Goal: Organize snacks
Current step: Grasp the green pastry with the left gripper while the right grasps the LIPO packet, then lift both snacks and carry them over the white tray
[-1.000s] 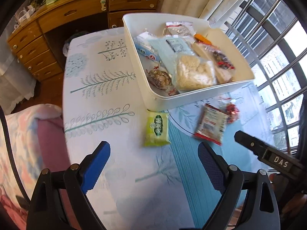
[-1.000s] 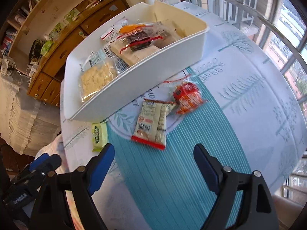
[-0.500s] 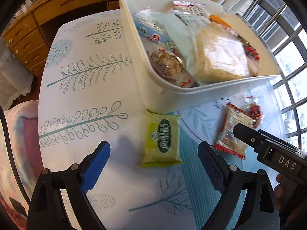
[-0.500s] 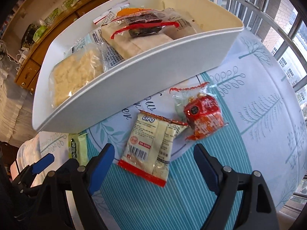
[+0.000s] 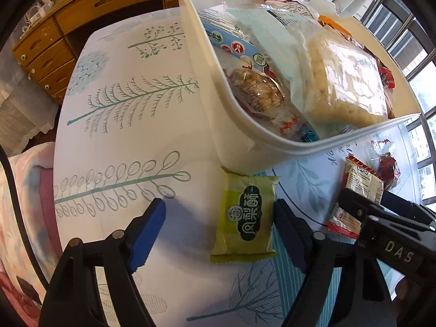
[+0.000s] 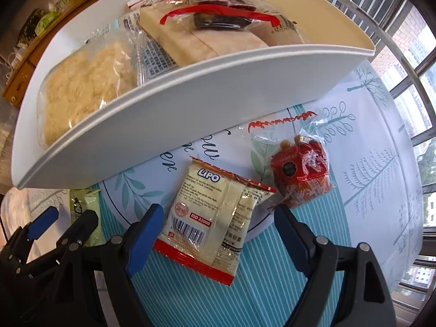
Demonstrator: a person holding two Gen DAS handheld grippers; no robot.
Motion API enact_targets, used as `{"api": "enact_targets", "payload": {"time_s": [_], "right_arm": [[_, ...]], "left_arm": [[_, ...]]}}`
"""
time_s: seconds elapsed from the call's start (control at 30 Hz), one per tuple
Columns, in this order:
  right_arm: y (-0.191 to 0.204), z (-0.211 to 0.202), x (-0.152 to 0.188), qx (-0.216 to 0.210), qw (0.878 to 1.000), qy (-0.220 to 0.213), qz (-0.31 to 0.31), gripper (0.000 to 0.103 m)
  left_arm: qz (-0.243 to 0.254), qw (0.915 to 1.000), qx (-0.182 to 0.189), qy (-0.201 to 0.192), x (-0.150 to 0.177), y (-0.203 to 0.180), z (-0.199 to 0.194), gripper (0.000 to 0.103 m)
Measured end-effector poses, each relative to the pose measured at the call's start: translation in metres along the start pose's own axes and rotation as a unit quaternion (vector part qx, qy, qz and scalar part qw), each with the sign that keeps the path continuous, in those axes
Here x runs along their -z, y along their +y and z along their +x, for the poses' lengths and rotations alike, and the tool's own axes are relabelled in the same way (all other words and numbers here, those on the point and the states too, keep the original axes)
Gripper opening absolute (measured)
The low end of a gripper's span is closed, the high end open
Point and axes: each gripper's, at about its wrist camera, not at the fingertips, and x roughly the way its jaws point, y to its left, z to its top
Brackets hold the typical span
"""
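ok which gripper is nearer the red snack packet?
Right. The right gripper straddles the LiPO packet just beside the red snack packet; the left gripper sits over the green packet, farther away.

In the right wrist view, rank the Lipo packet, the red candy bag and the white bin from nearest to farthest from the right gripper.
Measured from the right gripper:
1. Lipo packet, between the open fingers.
2. Red candy bag, ahead, toward the right finger.
3. White bin, farthest, behind both packets.
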Motion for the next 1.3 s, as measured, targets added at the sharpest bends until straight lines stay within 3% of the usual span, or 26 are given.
{"api": "enact_targets", "payload": {"time_s": [0.17, 0.23, 0.3, 0.43, 0.47, 0.8, 1.1, 1.3], "right_arm": [[0.017, 0.003, -0.002, 0.024, 1.0, 0.005, -0.01, 0.075], [0.026, 0.004, -0.001, 0.026, 0.999, 0.01, -0.021, 0.055], [0.031, 0.004, 0.0, 0.032, 0.999, 0.013, -0.02, 0.054], [0.035, 0.004, 0.003, 0.031, 0.999, 0.028, -0.01, 0.051], [0.036, 0.005, 0.003, 0.031, 0.999, 0.032, -0.009, 0.051], [0.041, 0.01, 0.019, -0.01, 0.994, 0.103, 0.041, 0.049], [0.052, 0.008, 0.049, -0.049, 0.983, 0.167, 0.065, 0.048], [0.073, -0.014, 0.065, -0.085, 0.98, 0.177, 0.041, 0.048]], "left_arm": [[0.001, 1.0, -0.005, 0.0, -0.005, -0.003, 0.004, 0.072], [0.005, 1.0, -0.005, 0.003, -0.006, -0.005, 0.004, 0.065], [0.003, 0.9999, -0.001, 0.013, -0.008, -0.006, 0.004, 0.061], [0.003, 0.9996, 0.009, 0.026, -0.012, -0.003, 0.003, 0.038], [0.001, 0.9995, 0.012, 0.028, -0.013, 0.0, 0.003, 0.036], [-0.009, 0.9974, 0.008, 0.071, -0.007, 0.019, -0.001, 0.035], [-0.044, 0.997, -0.002, 0.063, 0.015, 0.045, -0.035, 0.035], [-0.055, 0.997, -0.004, 0.055, 0.034, 0.052, -0.073, 0.035]]}}
